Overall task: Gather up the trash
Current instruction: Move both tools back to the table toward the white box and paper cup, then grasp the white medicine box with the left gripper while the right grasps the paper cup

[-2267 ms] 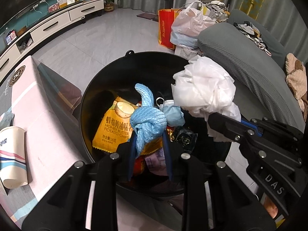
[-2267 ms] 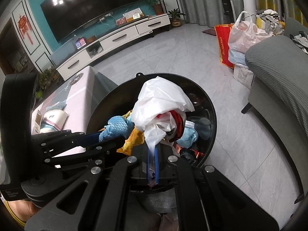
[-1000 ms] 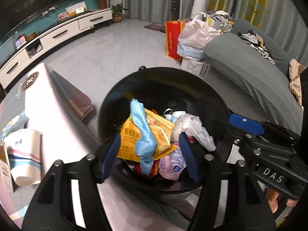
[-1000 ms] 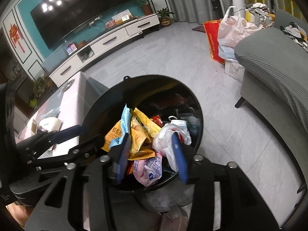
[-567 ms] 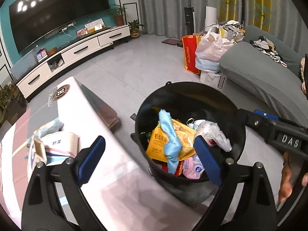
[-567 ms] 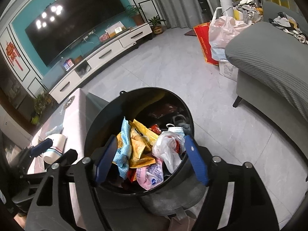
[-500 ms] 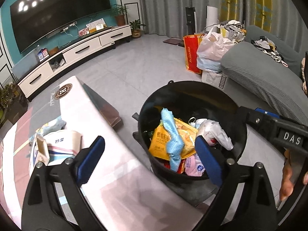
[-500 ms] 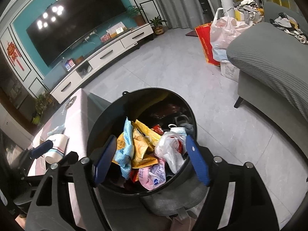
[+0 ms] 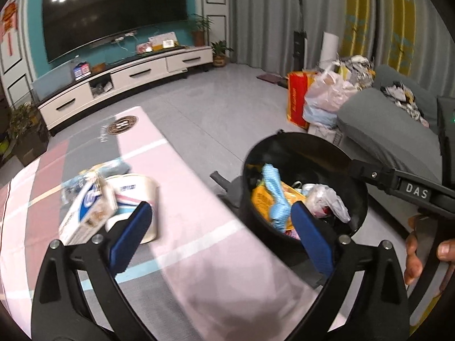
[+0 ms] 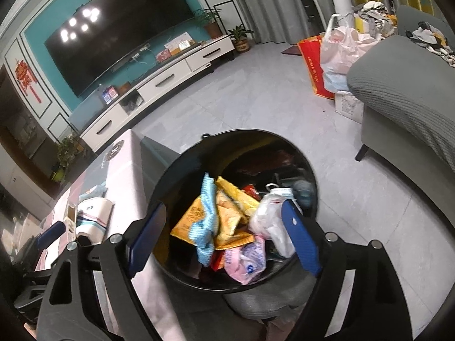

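Note:
A black round bin [image 10: 182, 176] stands beside the table and holds a blue cloth [image 10: 206, 221], yellow snack packs [image 10: 227, 216], a white plastic bag [image 10: 264, 218] and a pink wrapper [image 10: 246, 261]; it also shows in the left wrist view [image 9: 335, 153]. My left gripper [image 9: 219, 238] is open and empty above the pink table [image 9: 199, 270]. A paper cup [image 9: 136, 190] and a small carton [image 9: 85, 210] lie on the table just beyond its left finger. My right gripper [image 10: 224, 241] is open and empty above the bin.
A grey sofa [image 10: 403, 91] stands to the right of the bin. Plastic and red bags [image 10: 332, 56] sit on the floor behind it. A white TV cabinet [image 9: 128, 79] runs along the far wall. Crumpled bluish trash [image 9: 113, 167] lies behind the cup.
Both grippers let go of the blue cloth and the white bag into the bin and opened wide. The left gripper has since swung left over the table; the right one has risen.

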